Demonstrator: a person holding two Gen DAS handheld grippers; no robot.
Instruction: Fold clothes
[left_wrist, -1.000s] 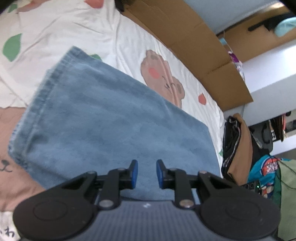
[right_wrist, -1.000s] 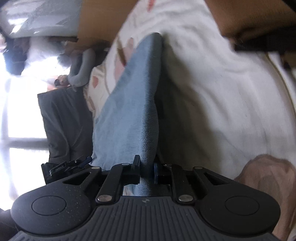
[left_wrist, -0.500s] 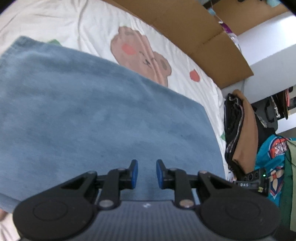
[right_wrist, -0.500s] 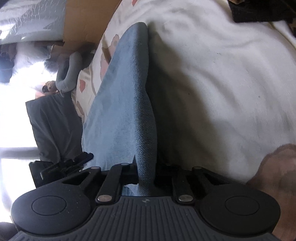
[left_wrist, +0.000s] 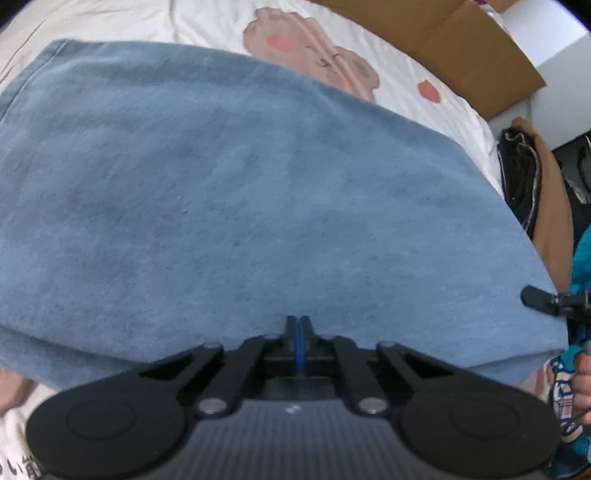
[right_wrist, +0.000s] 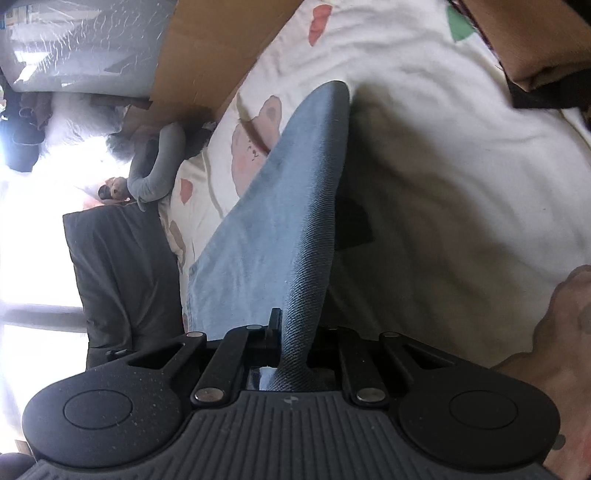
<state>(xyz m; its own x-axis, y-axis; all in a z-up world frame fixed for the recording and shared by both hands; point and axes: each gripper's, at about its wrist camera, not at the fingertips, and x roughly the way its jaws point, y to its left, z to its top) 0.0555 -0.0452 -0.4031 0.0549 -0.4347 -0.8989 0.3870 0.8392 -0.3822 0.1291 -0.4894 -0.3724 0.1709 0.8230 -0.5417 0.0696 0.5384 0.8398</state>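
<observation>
Nearest, the left gripper (left_wrist: 299, 322) has its blue pads pressed together at the near edge of the blue cloth (left_wrist: 236, 192); whether any cloth is caught between them cannot be told. Likewise the right gripper (right_wrist: 291, 325) pinches a raised fold of the same cloth (right_wrist: 295, 206), fingers narrow. Beyond, the cloth lies spread on the white sheet (left_wrist: 399, 70), with brown cardboard (left_wrist: 461, 44) behind.

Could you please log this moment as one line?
left gripper: shut on blue garment | right gripper: shut on blue garment | bedsheet beneath
</observation>
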